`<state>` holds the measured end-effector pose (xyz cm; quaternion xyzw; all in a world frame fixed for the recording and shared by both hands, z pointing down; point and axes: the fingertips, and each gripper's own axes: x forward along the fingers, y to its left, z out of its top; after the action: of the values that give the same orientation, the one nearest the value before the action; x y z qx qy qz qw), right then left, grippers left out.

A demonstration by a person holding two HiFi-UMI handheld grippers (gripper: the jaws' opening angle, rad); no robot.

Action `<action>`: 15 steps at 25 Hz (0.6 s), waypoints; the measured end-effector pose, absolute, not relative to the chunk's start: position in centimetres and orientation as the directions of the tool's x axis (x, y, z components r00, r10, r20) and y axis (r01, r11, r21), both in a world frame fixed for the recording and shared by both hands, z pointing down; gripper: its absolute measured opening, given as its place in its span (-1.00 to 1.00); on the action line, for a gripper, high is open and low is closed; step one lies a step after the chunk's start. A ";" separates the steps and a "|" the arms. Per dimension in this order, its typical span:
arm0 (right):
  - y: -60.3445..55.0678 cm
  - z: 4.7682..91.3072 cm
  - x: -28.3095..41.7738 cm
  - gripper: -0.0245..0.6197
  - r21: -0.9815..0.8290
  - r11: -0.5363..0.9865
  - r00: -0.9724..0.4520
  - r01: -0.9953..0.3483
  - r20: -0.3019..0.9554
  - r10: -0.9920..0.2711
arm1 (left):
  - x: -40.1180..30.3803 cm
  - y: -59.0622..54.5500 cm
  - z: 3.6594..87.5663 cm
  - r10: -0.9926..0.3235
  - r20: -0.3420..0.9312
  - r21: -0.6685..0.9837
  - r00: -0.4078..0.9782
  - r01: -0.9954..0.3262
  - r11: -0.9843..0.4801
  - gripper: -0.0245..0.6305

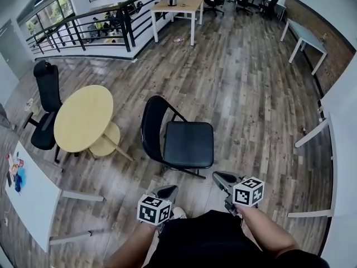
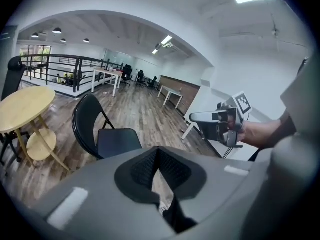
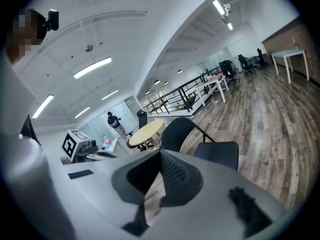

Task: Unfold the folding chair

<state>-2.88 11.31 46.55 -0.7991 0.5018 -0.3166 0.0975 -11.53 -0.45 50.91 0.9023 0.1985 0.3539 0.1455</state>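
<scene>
Both tools are clenched on nothing: the left tool and the right tool each show their pads pressed together with only floor in the slit beyond. The folding chair stands open on the wooden floor, seat flat and backrest upright on its nine o'clock side. A round yellow counter sits at the chair's nine o'clock, near it but apart.

From how it stands, the unfolding looks complete, and neither tool is on the chair. The next move calls for little. At most it is a check that the seat is pushed fully down, which would mean reaching toward twelve o'clock.

The tools hover side by side at the chair's six o'clock, close to the person's body. A forearm rises to each from the lower edge. Both noses aim toward twelve o'clock, tipped somewhat downward at the chair.
</scene>
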 end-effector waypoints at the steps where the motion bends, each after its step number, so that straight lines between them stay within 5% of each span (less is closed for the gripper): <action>1: 11.9 45.9 -3.0 -0.91 -0.455 -0.480 0.303 -0.750 0.410 -0.861 | -11.6 -0.1 50.4 0.456 0.571 0.410 0.683 0.243 -0.879 -0.91; 15: 19.6 40.1 -8.2 -0.91 -0.433 -0.366 0.249 -0.824 0.305 -0.919 | -13.9 7.5 41.5 0.314 0.402 0.347 0.860 0.174 -0.922 -0.90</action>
<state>-8.16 19.56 40.12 -0.7847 0.5554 -0.2594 0.0923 -13.95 7.46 41.47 0.9526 0.1281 0.2310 0.1510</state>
